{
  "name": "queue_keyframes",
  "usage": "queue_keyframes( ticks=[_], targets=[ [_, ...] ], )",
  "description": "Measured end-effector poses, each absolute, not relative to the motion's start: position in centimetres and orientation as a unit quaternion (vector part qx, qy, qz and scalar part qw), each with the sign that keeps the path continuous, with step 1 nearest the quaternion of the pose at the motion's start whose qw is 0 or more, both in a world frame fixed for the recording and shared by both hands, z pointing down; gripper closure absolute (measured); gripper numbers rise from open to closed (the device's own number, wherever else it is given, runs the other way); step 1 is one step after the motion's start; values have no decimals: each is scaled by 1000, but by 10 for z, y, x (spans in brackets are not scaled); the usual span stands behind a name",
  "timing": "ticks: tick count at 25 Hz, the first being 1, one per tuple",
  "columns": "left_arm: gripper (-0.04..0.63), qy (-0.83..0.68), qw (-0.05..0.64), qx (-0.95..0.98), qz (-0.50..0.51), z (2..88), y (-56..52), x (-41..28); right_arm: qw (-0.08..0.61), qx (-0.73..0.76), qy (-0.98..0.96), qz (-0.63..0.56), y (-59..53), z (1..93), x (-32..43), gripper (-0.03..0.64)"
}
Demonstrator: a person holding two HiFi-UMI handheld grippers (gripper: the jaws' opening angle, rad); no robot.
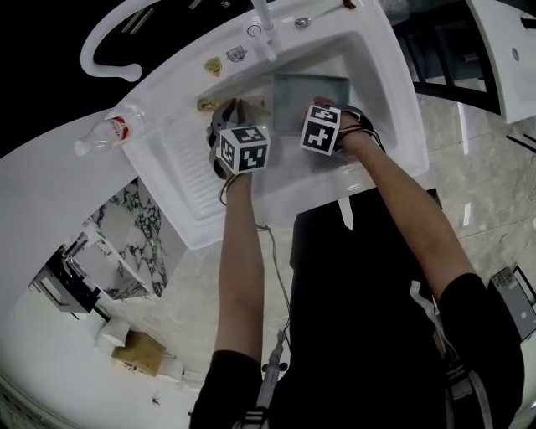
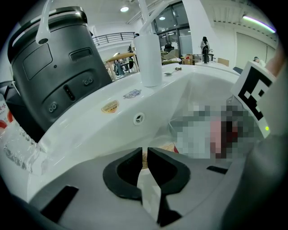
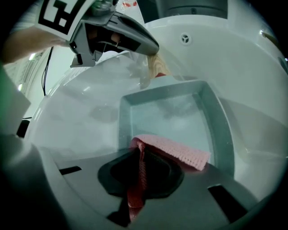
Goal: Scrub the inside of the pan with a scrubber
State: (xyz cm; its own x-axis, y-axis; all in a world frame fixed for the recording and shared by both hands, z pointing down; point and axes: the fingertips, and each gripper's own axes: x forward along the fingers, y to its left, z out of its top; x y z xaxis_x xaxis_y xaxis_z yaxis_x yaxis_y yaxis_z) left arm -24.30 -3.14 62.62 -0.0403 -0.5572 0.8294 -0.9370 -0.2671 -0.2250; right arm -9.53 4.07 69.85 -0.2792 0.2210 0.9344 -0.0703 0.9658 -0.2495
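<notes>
- We found the head view bright and evenly lit, the white sink point(image 1: 392, 105) nearly washed out, and the round fisheye frame left black corners.
- In the left gripper view, light came from ceiling lamps point(image 2: 124, 9) and a strip light point(image 2: 257, 20); straight lines bowed towards the edges.
- There the left gripper point(image 2: 145, 155), close to the lens, looked soft and shadowed.
- We saw the right gripper view dimmer and greenish, the pan point(image 3: 166, 112) hazy with pale sheen, the scrubber point(image 3: 180, 150) fairly sharp.
</notes>
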Motion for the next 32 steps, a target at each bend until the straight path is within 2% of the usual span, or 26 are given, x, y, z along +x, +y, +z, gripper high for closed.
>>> queue_keyframes(
  ticks=[12, 17, 24, 32],
  targets=[
    [535, -568, 217, 662, 438, 626, -31, -243, 679, -66, -728, 67, 36, 709, -48, 577],
    [535, -567, 217, 664, 437, 626, -32, -243, 690, -29, -722, 35, 10, 712, -36, 575],
    [535, -563, 221, 667, 435, 625, -35, -242, 688, 92, -714, -93, -54, 695, -27, 577],
    [535, -567, 215, 669, 430, 623, -29, -243, 620, 127, -767, -112, -45, 614, -30, 575]
  ],
)
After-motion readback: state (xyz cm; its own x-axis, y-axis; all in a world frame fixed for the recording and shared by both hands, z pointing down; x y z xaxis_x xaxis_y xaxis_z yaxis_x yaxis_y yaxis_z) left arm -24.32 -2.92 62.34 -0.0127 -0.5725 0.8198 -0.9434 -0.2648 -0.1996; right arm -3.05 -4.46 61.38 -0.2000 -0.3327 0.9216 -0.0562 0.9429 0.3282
